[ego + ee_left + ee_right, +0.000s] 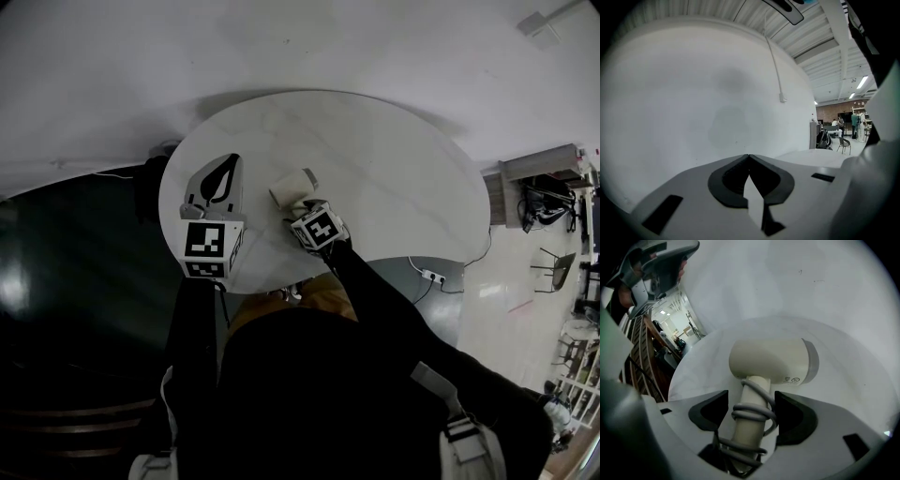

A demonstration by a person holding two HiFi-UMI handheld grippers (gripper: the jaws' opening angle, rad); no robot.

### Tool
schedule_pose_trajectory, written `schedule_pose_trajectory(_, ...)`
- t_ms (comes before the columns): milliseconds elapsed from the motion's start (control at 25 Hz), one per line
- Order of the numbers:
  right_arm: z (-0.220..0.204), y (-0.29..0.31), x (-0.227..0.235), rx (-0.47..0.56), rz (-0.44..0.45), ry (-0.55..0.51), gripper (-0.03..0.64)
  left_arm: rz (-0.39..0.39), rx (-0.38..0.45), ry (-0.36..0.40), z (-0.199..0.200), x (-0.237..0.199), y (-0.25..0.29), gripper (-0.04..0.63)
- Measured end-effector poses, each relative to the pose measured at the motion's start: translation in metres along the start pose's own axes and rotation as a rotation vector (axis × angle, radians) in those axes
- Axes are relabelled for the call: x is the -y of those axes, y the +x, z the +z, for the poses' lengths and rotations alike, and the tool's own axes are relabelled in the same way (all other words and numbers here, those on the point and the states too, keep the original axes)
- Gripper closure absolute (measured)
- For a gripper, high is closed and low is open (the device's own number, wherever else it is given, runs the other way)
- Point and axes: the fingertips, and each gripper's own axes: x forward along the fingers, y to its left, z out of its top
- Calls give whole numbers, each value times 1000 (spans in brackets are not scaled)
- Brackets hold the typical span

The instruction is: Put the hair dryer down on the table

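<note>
The cord-wrapped handle of the hair dryer (768,359) sits between the jaws of my right gripper (751,411), which stand wide and seem clear of it. Its body rests on the round table (853,380). My left gripper (749,157) is closed and empty.

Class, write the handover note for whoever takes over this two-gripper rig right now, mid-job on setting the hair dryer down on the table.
Left gripper: jaws shut, empty, over the table's near-left edge.
Right gripper: jaws open, with the handle between them, not clamped.
Hair dryer: appears to lie on the round white table, with its cord wound round the handle.
Done: dryer set down and let go, as far as can be seen.
Left: draw the right gripper straight back off the handle, taking care not to snag the cord.
</note>
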Motion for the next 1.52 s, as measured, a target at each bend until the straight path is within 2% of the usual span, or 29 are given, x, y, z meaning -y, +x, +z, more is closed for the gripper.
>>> schedule_pose_trajectory(240, -2, -12, 2, 34, -1, 2, 308, -34, 8, -9, 5, 10, 8, 579)
schedule_pose_trajectory(360, 3, -26, 3, 45, -22, -42, 307, -58, 8, 2, 7, 16, 13, 578)
schedule_pose_trajectory(440, 8, -35, 6, 60, -37, -58, 307, -69, 14, -14, 10, 21, 15, 578)
schedule_pose_trajectory(600, 24, -52, 5, 105, -23, -41, 307, -83, 17, 5, 12, 25, 21, 579)
schedule_pose_trajectory(720, 35, -61, 15, 152, -47, -49, 305, -89, 20, 12, 15, 29, 25, 579)
schedule_pose_trajectory(1000, 76, -104, 13, 339, -1, 3, 305, -106, 14, 24, 19, 41, 32, 578)
schedule_pose_trajectory(1160, 104, -136, 23, 486, -42, -28, 305, -111, 19, 56, 30, 47, 37, 578)
schedule_pose_trajectory(1280, 125, -167, 23, 602, -30, -8, 305, -115, 29, 69, 37, 53, 37, 578)
schedule_pose_trajectory(1520, 158, -221, 23, 761, -74, -71, 305, -125, 63, 105, 55, 65, 44, 578)
